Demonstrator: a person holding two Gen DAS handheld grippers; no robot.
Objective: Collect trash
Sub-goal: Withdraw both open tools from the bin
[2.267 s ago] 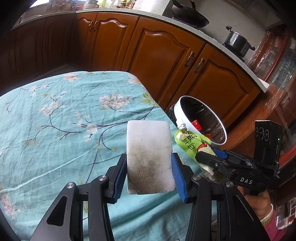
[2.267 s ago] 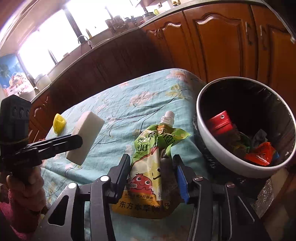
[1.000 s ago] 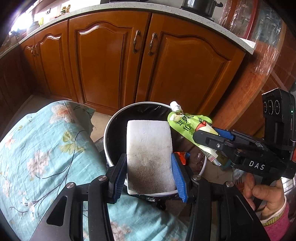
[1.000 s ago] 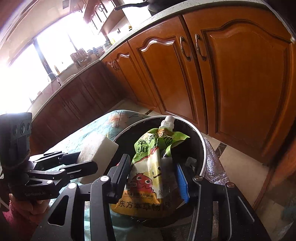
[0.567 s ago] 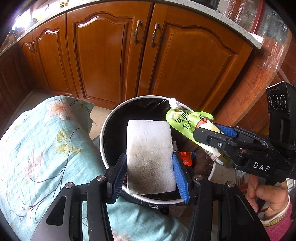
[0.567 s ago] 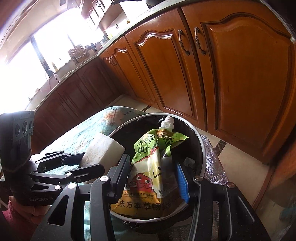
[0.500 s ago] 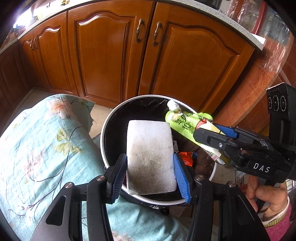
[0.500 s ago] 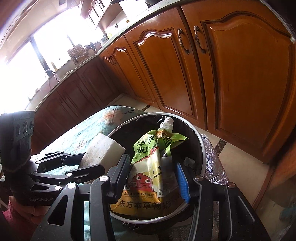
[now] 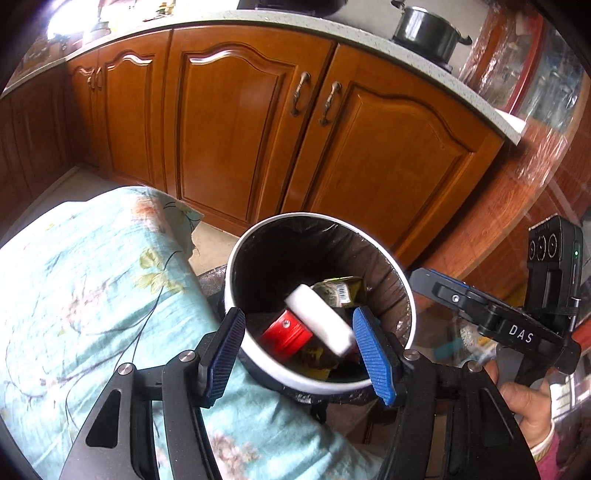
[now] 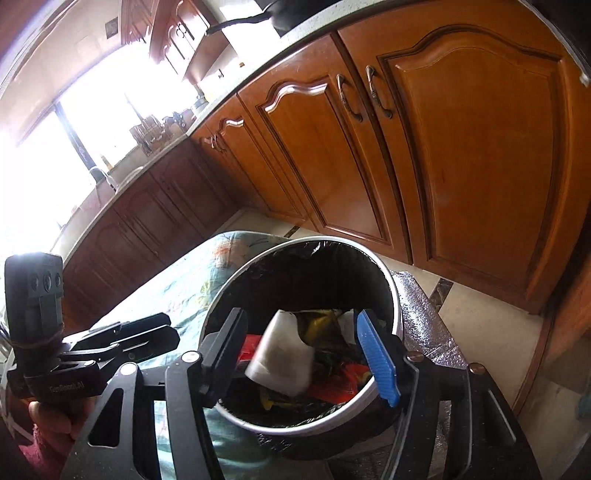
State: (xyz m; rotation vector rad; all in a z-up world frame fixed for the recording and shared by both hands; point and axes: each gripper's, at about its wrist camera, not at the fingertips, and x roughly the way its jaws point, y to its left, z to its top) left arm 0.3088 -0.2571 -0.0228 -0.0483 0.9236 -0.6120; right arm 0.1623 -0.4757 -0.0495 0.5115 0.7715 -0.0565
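Observation:
The white-rimmed trash bin (image 9: 236,258) with a black liner stands beside the table. The white sponge (image 9: 319,319) lies blurred inside it, over a red box (image 9: 286,334) and the green pouch (image 9: 338,290). My left gripper (image 9: 299,354) is open and empty above the bin's near rim. My right gripper (image 10: 301,360) is open and empty over the bin (image 10: 391,288); the sponge (image 10: 282,356) shows between its fingers down in the bin, beside the crumpled pouch (image 10: 321,325). The right gripper also shows at the right of the left wrist view (image 9: 424,280).
The teal floral tablecloth (image 9: 74,295) covers the table left of the bin. Wooden cabinet doors (image 9: 240,129) run behind, with a pot (image 9: 424,31) on the counter. The tiled floor (image 10: 461,317) lies right of the bin. The left gripper's body (image 10: 92,354) is left of the bin.
Both grippers opened over the bin. The sponge left the left gripper and the green pouch left the right gripper; both dropped into the bin.

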